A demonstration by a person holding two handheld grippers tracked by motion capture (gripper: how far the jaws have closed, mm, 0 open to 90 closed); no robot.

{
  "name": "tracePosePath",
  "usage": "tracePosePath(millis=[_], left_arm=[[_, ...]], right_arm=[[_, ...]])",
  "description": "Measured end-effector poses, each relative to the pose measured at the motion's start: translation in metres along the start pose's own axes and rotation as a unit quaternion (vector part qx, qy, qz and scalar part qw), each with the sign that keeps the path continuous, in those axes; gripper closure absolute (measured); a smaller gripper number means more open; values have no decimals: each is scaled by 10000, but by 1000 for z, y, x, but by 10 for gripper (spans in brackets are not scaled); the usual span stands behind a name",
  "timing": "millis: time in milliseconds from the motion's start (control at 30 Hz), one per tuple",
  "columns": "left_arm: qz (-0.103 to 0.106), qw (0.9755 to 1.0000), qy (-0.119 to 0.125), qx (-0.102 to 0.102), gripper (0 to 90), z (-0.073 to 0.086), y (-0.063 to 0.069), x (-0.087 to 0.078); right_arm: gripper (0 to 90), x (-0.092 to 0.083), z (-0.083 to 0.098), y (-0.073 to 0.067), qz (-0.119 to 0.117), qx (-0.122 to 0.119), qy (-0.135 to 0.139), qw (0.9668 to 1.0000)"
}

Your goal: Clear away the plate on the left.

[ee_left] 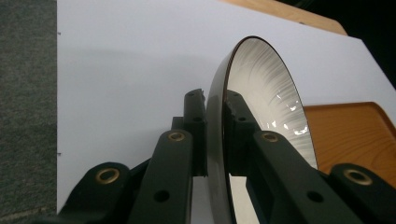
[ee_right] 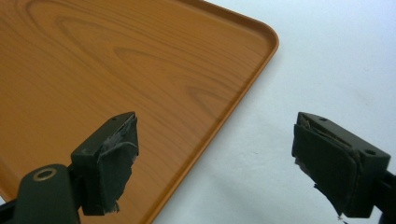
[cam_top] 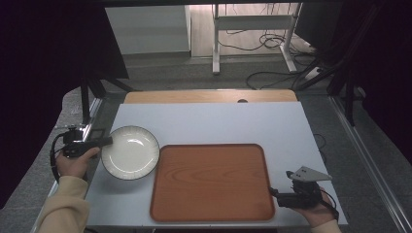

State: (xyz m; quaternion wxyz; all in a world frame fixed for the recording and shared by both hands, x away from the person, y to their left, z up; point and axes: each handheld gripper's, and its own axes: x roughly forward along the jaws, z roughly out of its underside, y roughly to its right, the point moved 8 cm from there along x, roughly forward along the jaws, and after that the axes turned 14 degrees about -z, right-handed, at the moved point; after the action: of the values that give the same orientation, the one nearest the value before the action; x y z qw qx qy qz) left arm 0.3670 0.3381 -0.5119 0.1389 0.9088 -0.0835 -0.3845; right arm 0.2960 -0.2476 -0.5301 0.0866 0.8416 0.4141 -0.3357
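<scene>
A white plate (cam_top: pixel 130 151) with a dark rim lies on the white table top (cam_top: pixel 214 121), just left of a wooden tray (cam_top: pixel 211 182). My left gripper (cam_top: pixel 104 141) is shut on the plate's left rim; in the left gripper view the plate (ee_left: pixel 271 102) stands edge-on between the two jaws, one jaw on each side of the rim. My right gripper (cam_top: pixel 274 192) is open at the tray's right front corner. In the right gripper view its left pad (ee_right: pixel 116 158) hangs over the tray (ee_right: pixel 102 65) and the right pad (ee_right: pixel 327 158) over the bare table.
The white table top ends in a wooden strip (cam_top: pixel 209 96) at the back. Grey carpet (cam_top: pixel 369 160) surrounds the table. A white desk frame (cam_top: pixel 252 29) and loose cables (cam_top: pixel 272 43) stand on the floor behind.
</scene>
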Motion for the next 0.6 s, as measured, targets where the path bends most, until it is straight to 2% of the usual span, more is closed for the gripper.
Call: tracePosePath(millis=[300,467,600], left_arm=[[130,9998,175,-12,824,-7,5,-13],[183,9995,244,104,823,-10,11,-20],[247,9992,282,119,824,-11,14,-23]], right_arm=[[150,0,0,0,9,5,2,10000],[150,0,0,1,18,2,2,10000],[150,-1,0,0,25,4,7,10000]])
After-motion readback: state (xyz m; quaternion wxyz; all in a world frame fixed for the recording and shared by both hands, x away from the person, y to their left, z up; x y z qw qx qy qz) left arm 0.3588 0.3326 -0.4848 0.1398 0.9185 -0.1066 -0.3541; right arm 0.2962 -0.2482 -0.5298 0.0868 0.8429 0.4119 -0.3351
